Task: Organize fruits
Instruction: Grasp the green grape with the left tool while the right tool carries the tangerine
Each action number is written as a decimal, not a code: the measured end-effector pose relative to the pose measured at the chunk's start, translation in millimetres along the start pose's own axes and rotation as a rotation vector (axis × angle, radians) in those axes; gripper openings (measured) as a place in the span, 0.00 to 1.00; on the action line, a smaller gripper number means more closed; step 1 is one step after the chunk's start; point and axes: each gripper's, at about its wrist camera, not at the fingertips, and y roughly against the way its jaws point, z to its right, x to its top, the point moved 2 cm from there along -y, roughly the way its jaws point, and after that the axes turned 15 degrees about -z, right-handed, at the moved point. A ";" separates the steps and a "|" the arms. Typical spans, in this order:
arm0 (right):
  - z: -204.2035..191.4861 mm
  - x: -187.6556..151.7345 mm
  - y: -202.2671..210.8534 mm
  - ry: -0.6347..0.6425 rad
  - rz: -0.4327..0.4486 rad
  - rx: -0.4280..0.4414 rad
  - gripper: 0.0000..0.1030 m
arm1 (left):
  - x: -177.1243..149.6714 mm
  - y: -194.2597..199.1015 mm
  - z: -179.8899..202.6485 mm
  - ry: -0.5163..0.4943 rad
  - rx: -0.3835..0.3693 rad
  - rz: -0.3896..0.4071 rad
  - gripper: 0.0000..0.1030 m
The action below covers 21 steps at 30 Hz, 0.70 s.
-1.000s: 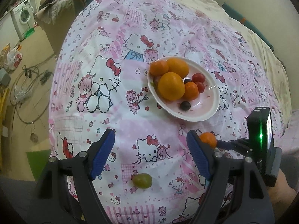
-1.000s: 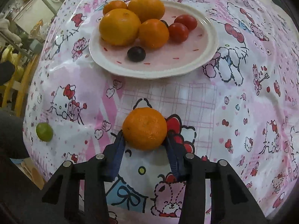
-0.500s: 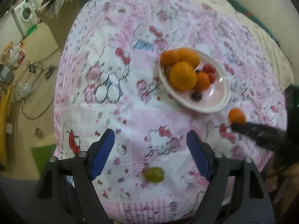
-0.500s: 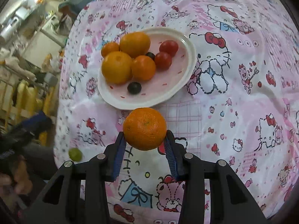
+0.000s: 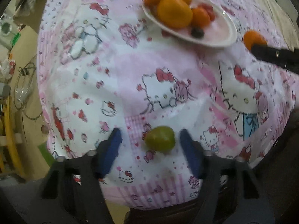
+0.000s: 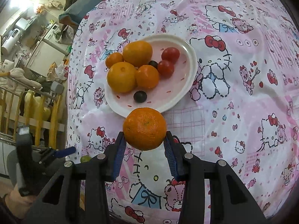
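Left gripper [image 5: 149,145] pointed down over green grape [image 5: 160,139] near tablecloth [image 5: 115,71] front edge; jaws just narrowed, grape centred between pads, gaps seen both sides, not yet pinched. Grape small, glossy, long axis across the gap. Mandarin [image 6: 144,128] pinched in right gripper [image 6: 144,143], held just short of plate [image 6: 186,93].

Both wrist views look down, sharing the plate [image 5: 230,37] [image 6: 190,71].
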 end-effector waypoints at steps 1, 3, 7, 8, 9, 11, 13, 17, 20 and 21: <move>0.1 0.1 0.0 -0.001 0.000 0.000 0.42 | -0.1 -0.5 2.6 -0.014 0.006 0.001 0.55; 0.5 -0.1 0.4 -0.005 0.002 -0.002 0.42 | -0.6 -0.9 5.8 -0.032 0.021 0.001 0.50; 2.9 -0.5 1.8 -0.013 0.002 0.001 0.42 | -1.7 -1.6 6.4 -0.040 -0.017 -0.020 0.26; 3.4 -0.4 2.2 -0.015 0.004 0.003 0.42 | -2.1 -0.5 5.4 -0.038 -0.022 -0.017 0.26; 4.0 0.0 3.0 -0.019 0.006 0.006 0.42 | -2.2 0.9 4.3 -0.033 -0.032 -0.016 0.26; 4.7 0.4 4.9 -0.024 0.010 0.013 0.42 | -4.5 3.5 3.1 -0.014 -0.054 -0.013 0.25; 5.8 0.8 8.0 -0.029 0.018 0.019 0.42 | -3.3 11.0 1.9 0.004 -0.077 -0.002 0.25; 8.8 1.6 15.8 -0.043 0.035 0.035 0.42 | 2.3 40.8 2.5 0.001 -0.093 0.077 0.25; 12.7 4.0 24.4 -0.053 0.056 0.048 0.42 | 14.6 62.1 4.8 -0.003 -0.087 0.136 0.25; 14.1 5.4 27.5 -0.056 0.062 0.053 0.42 | 20.9 67.6 5.8 -0.005 -0.082 0.151 0.25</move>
